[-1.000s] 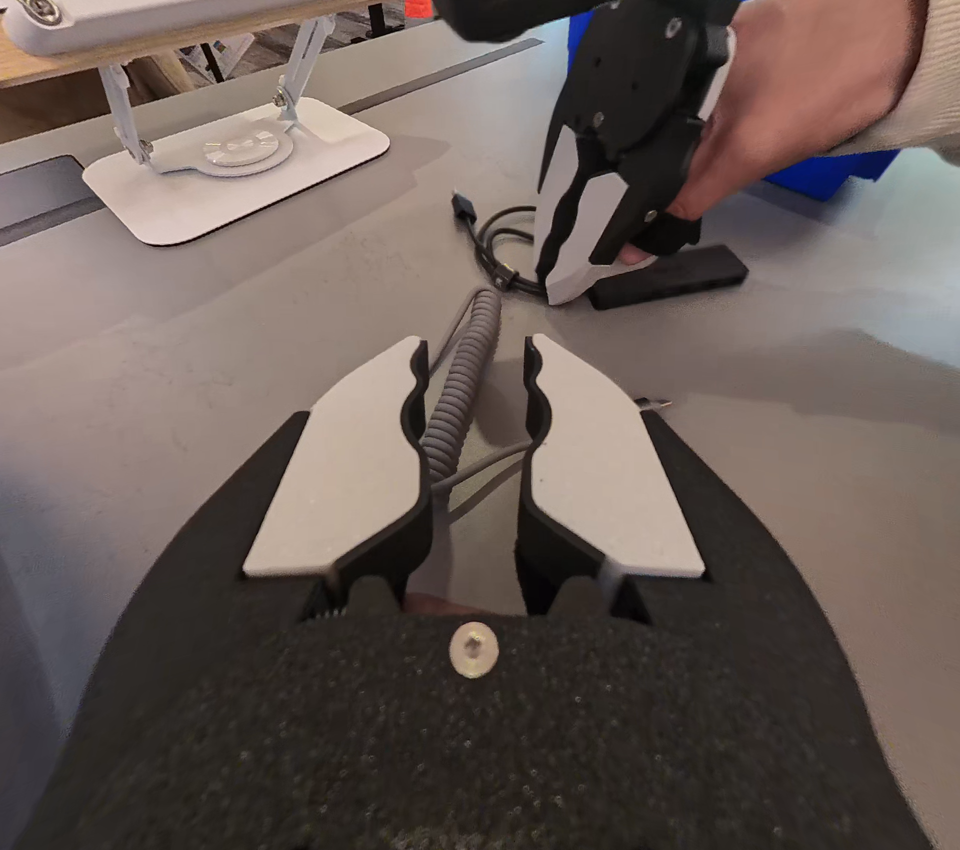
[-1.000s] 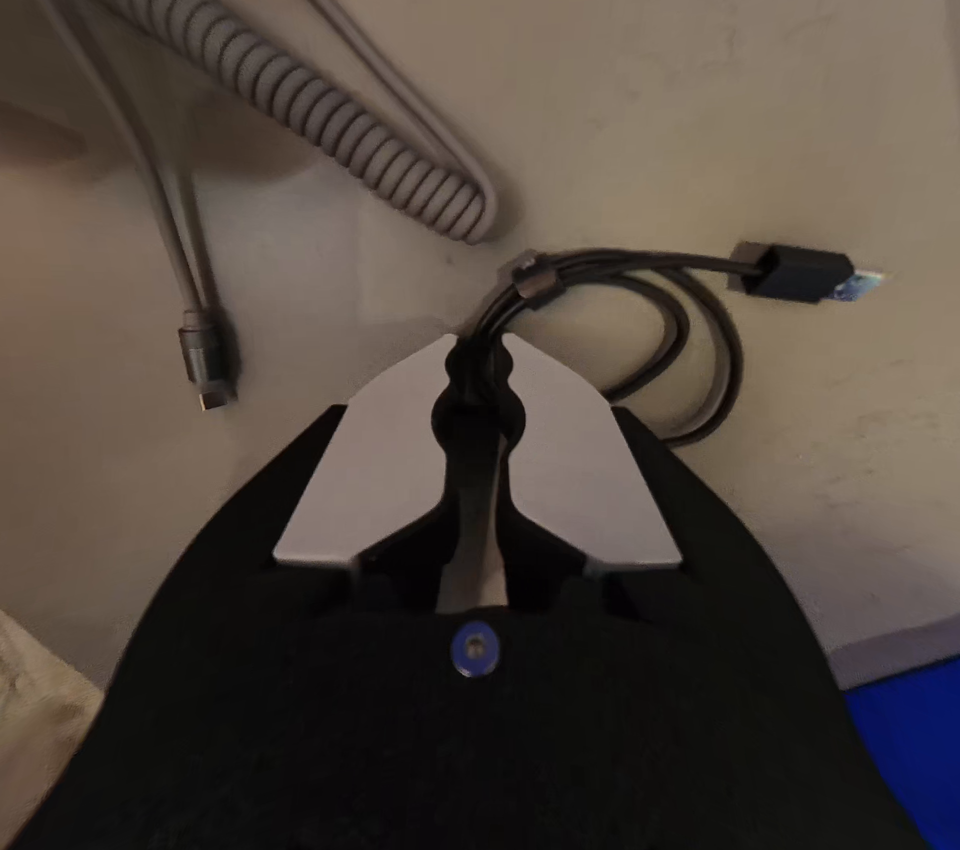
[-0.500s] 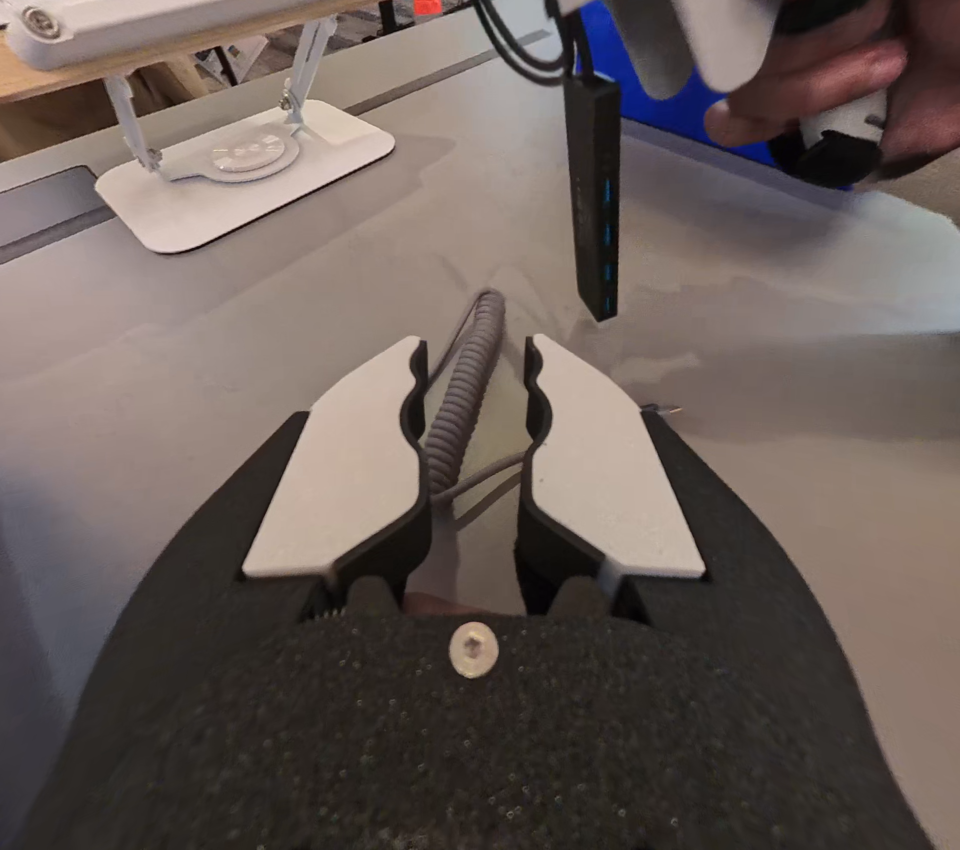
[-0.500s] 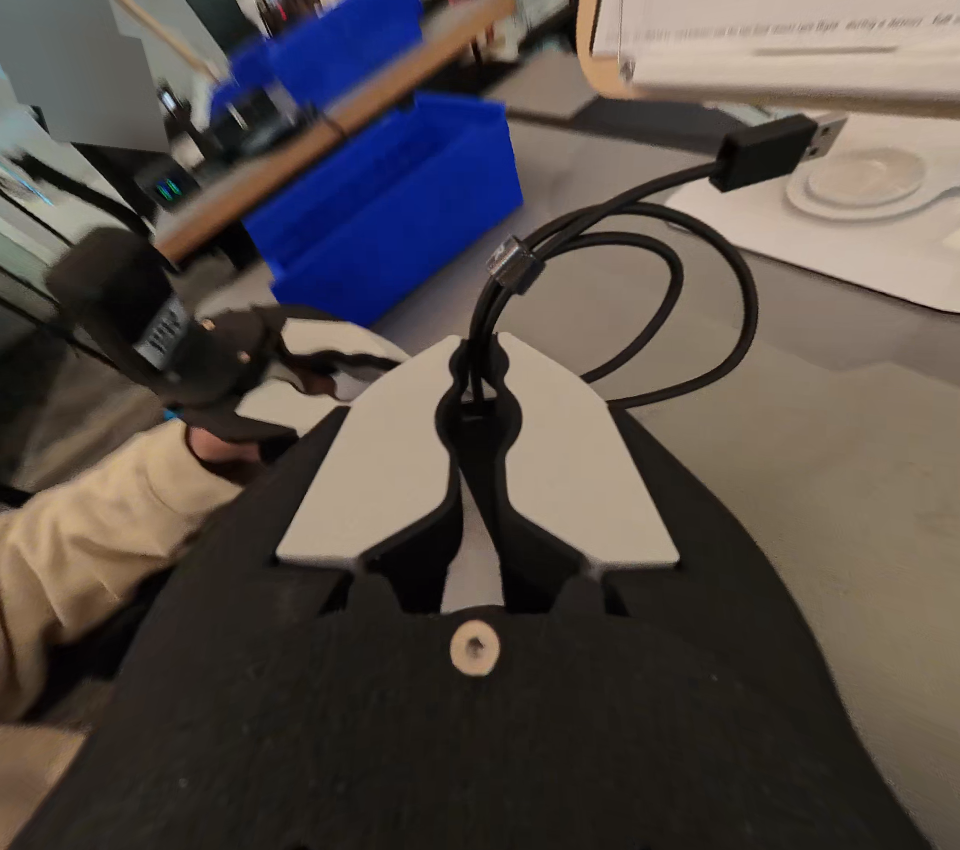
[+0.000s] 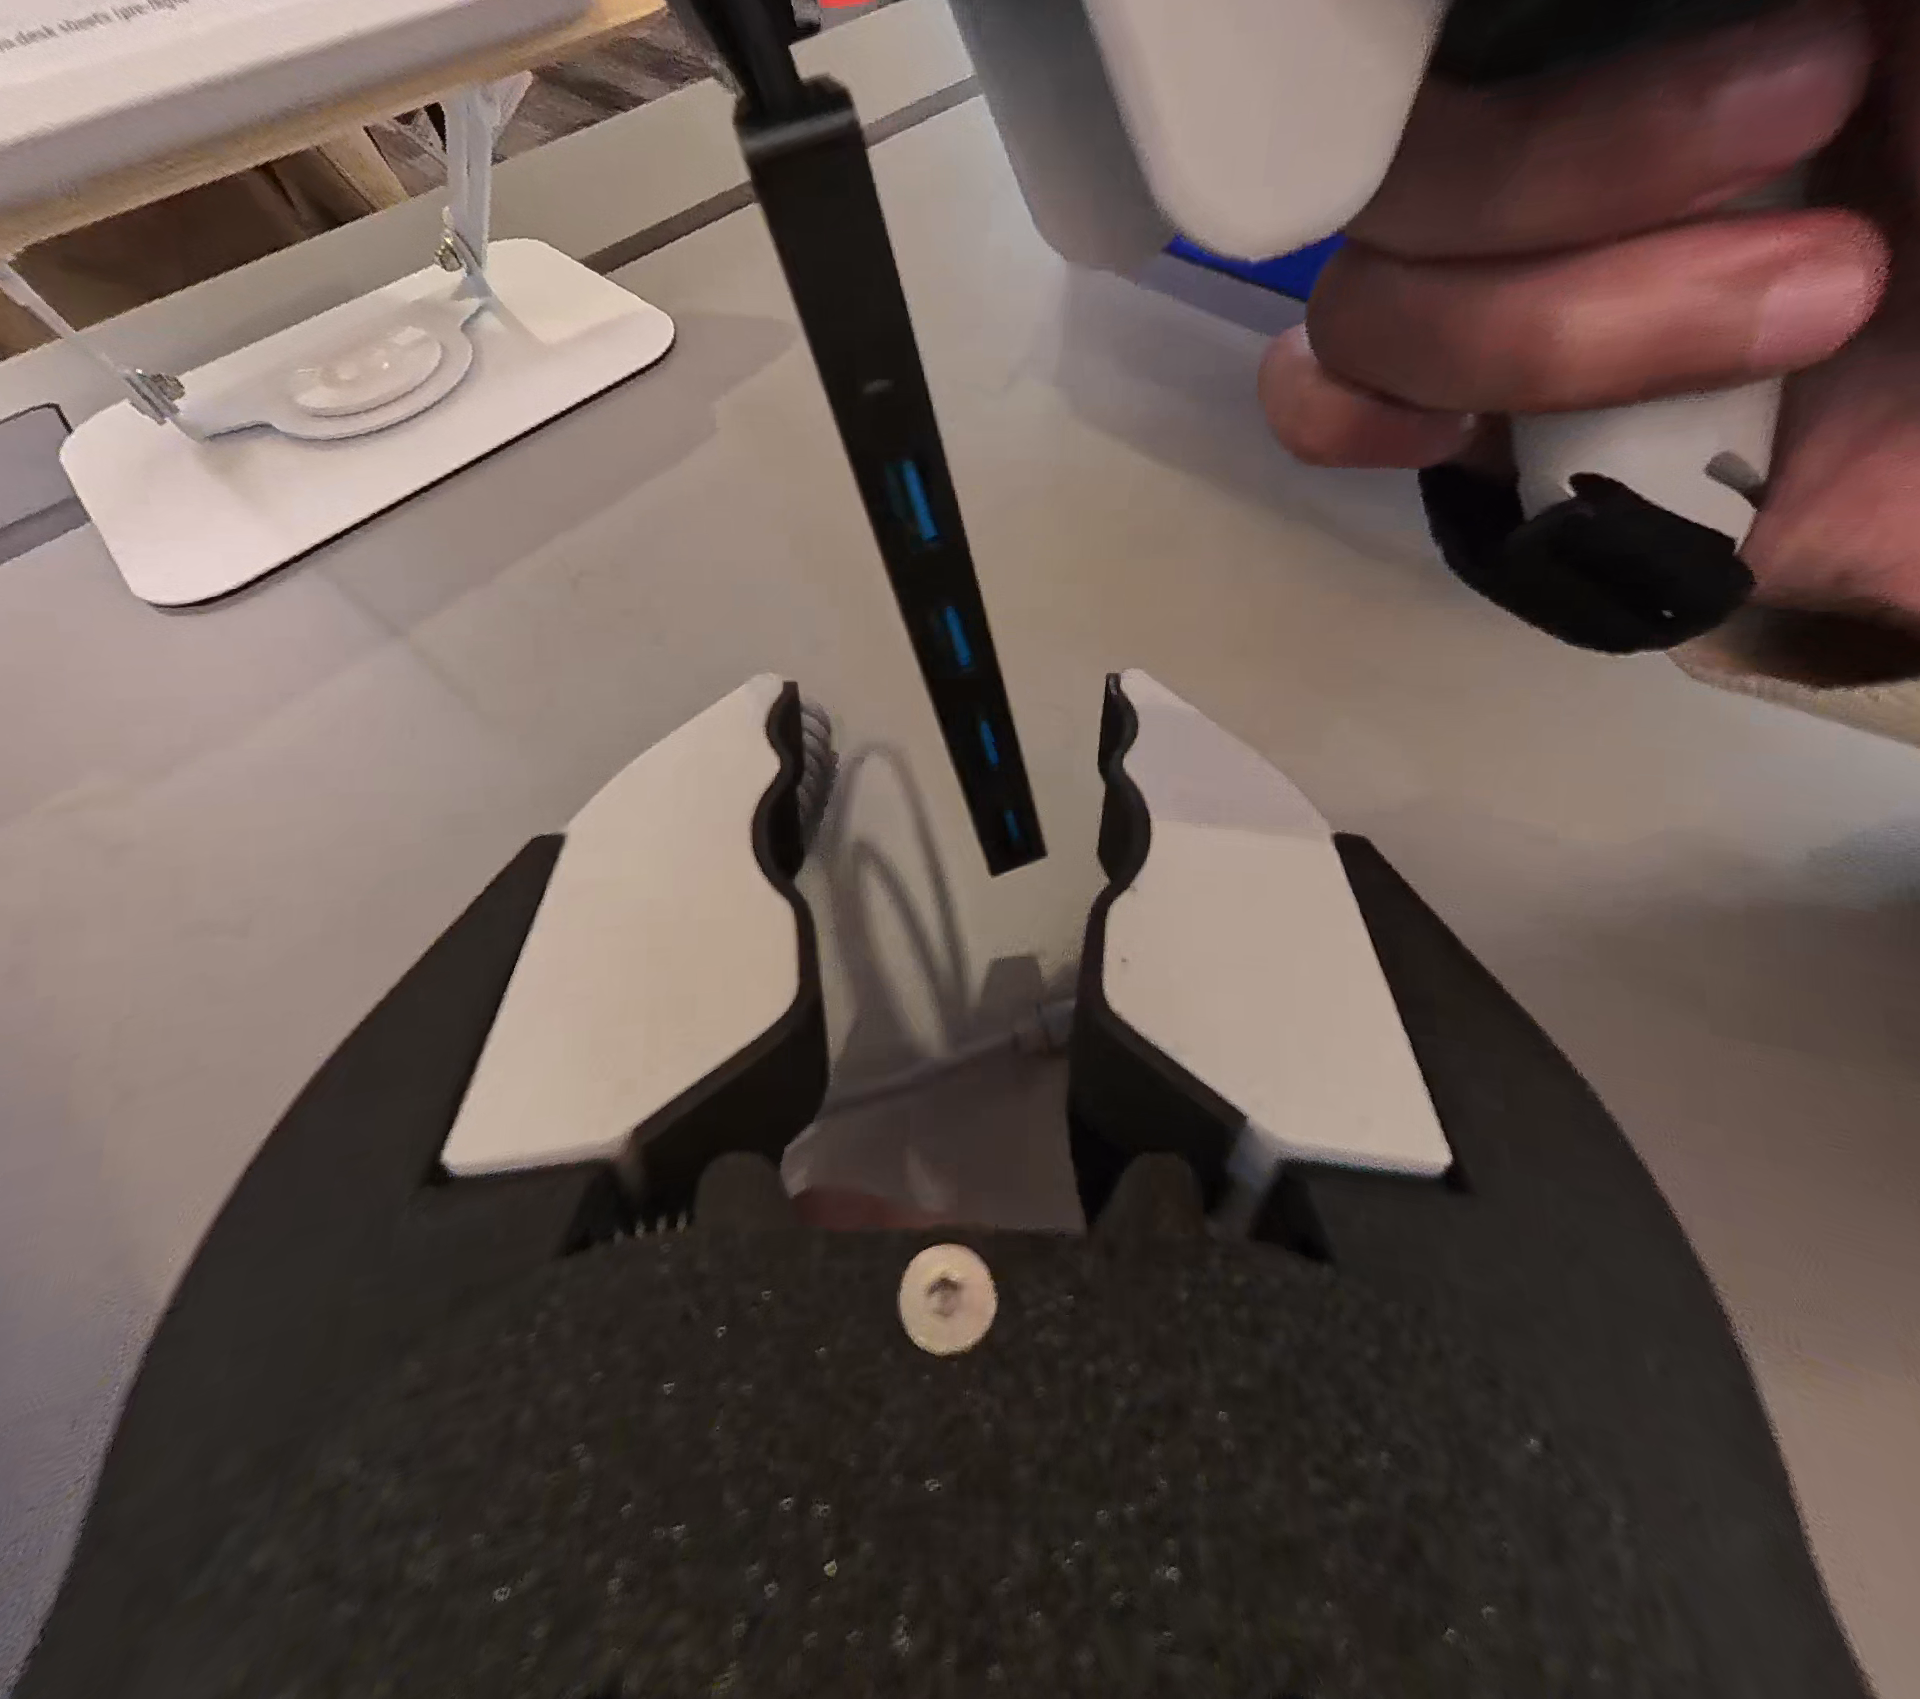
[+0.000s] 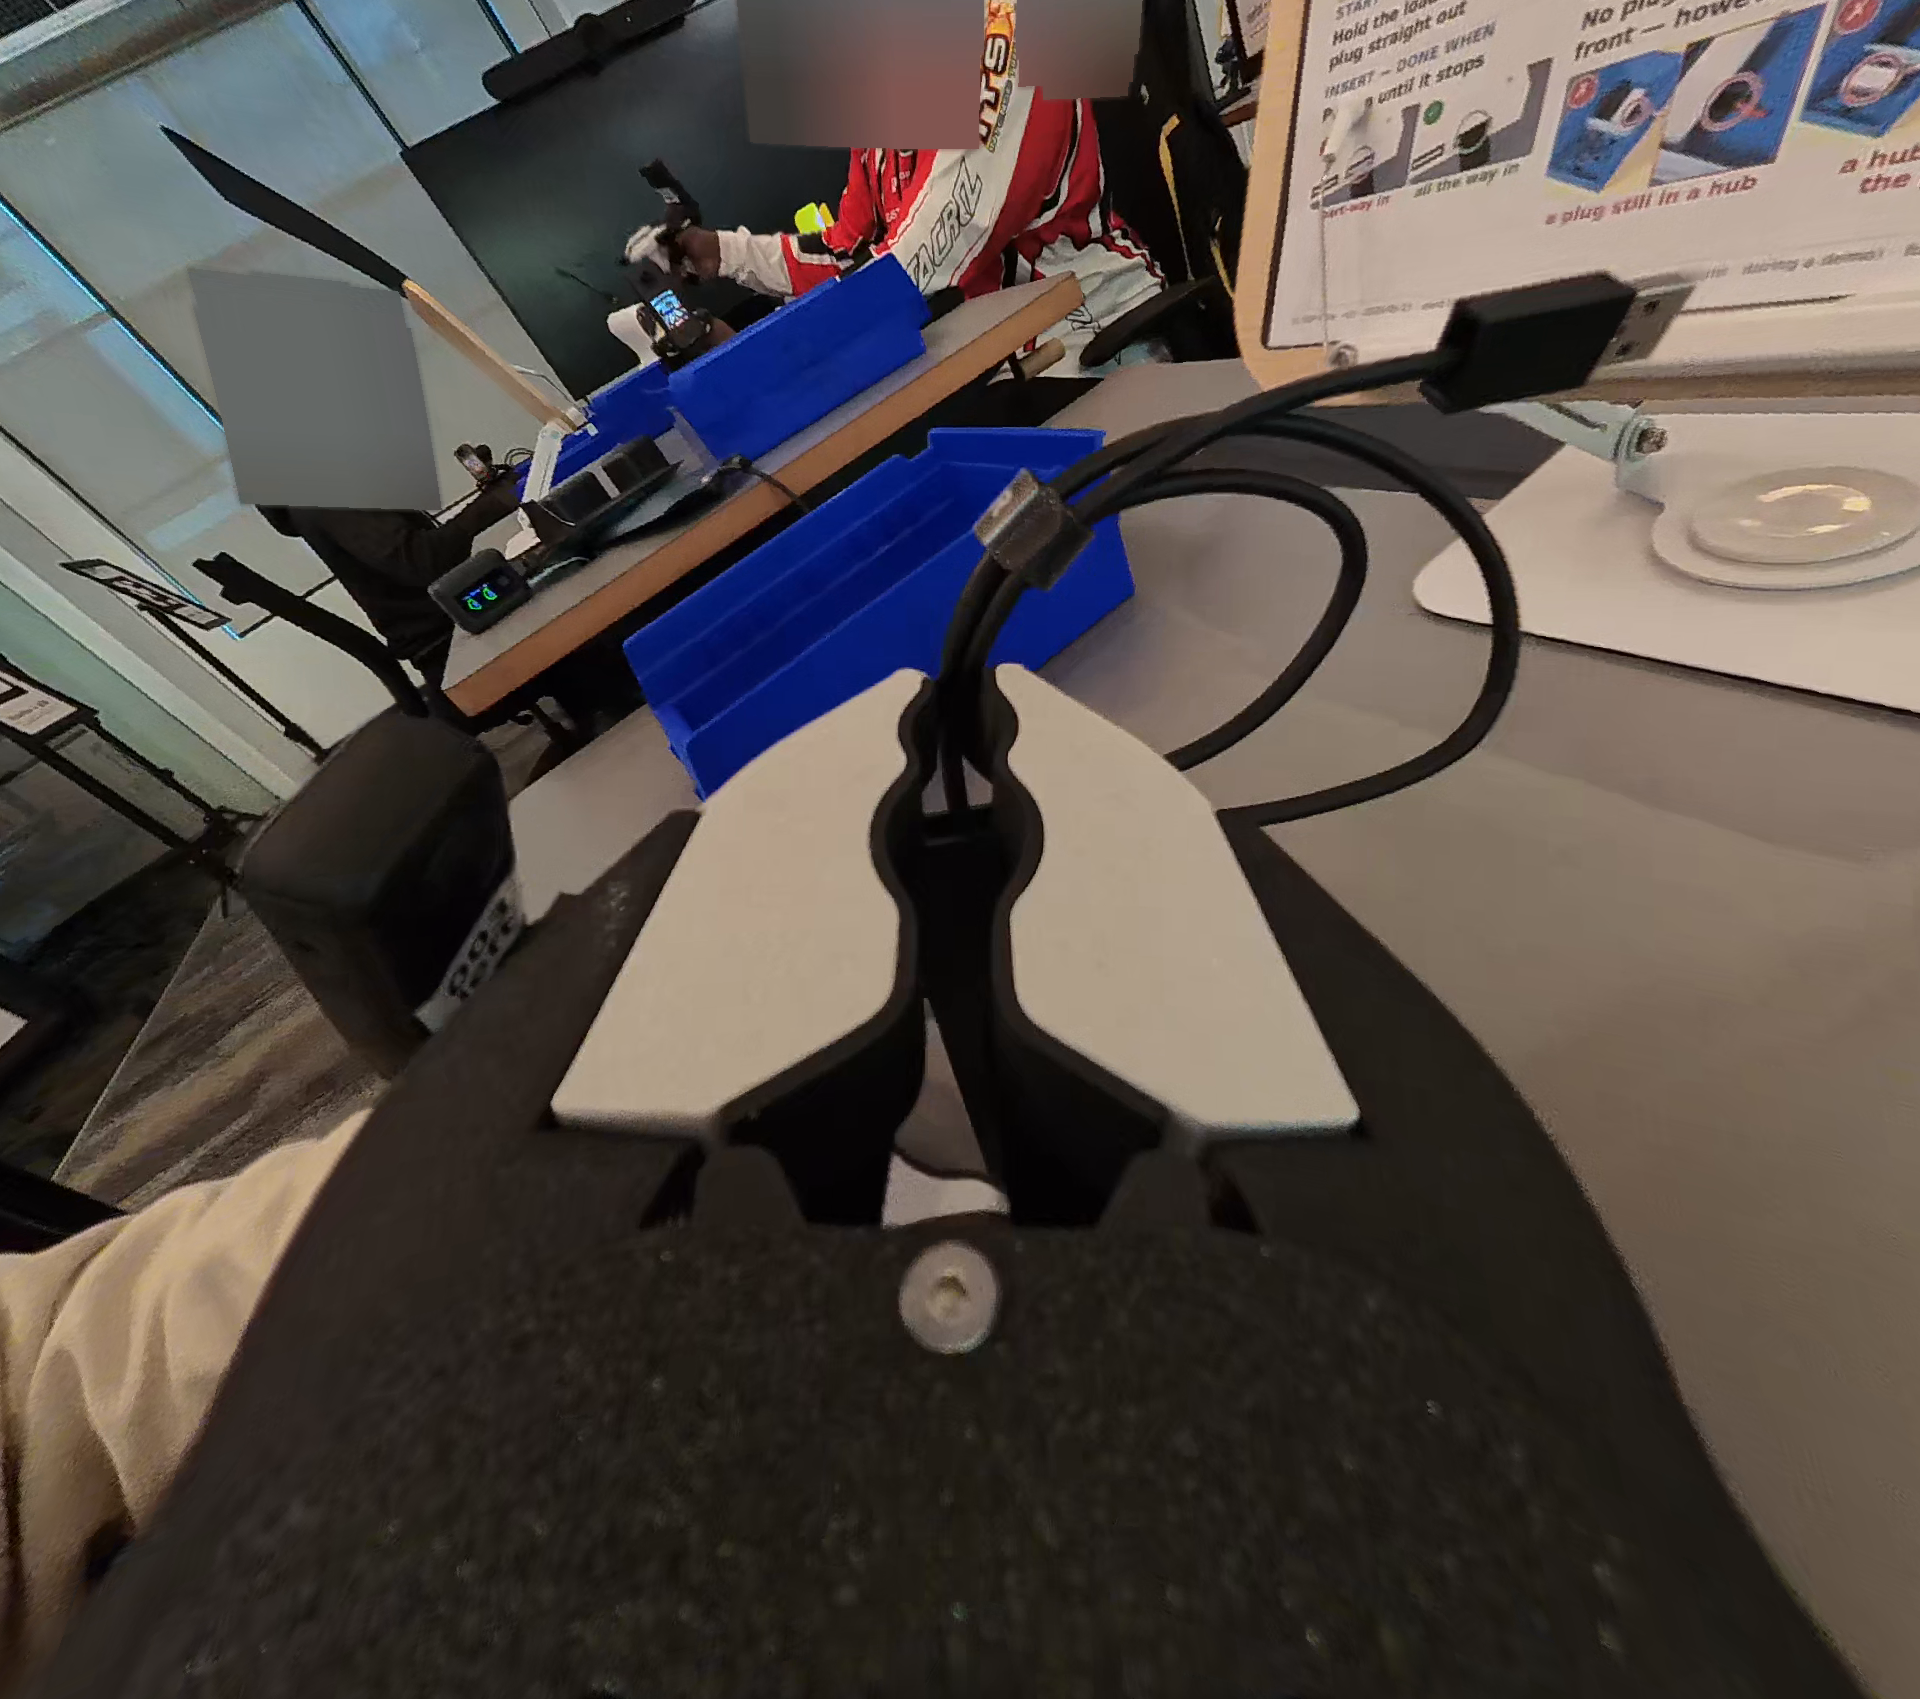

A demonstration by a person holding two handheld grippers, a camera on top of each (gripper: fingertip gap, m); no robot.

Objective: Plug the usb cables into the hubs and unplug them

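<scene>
Grey bench (image 5: 312, 818) carried a white document stand (image 5: 353, 423) at the far left and a blue plastic bin (image 6: 862, 600) toward the far right edge. Black USB hub (image 5: 914, 527) hung nearly upright above the bench, its lower end between the left tongs (image 5: 945, 714) without touching either pad; blue ports faced the camera. Left tongs were spread wide. Right tongs (image 6: 961, 704) were pinched on the hub's cable end, with the hub's black cable (image 6: 1455, 641) looping out past a cable tie (image 6: 1029, 527) to a free USB-A plug (image 6: 1538, 340). Grey coiled cable (image 5: 816, 756) lay on the bench beside the left pad.
</scene>
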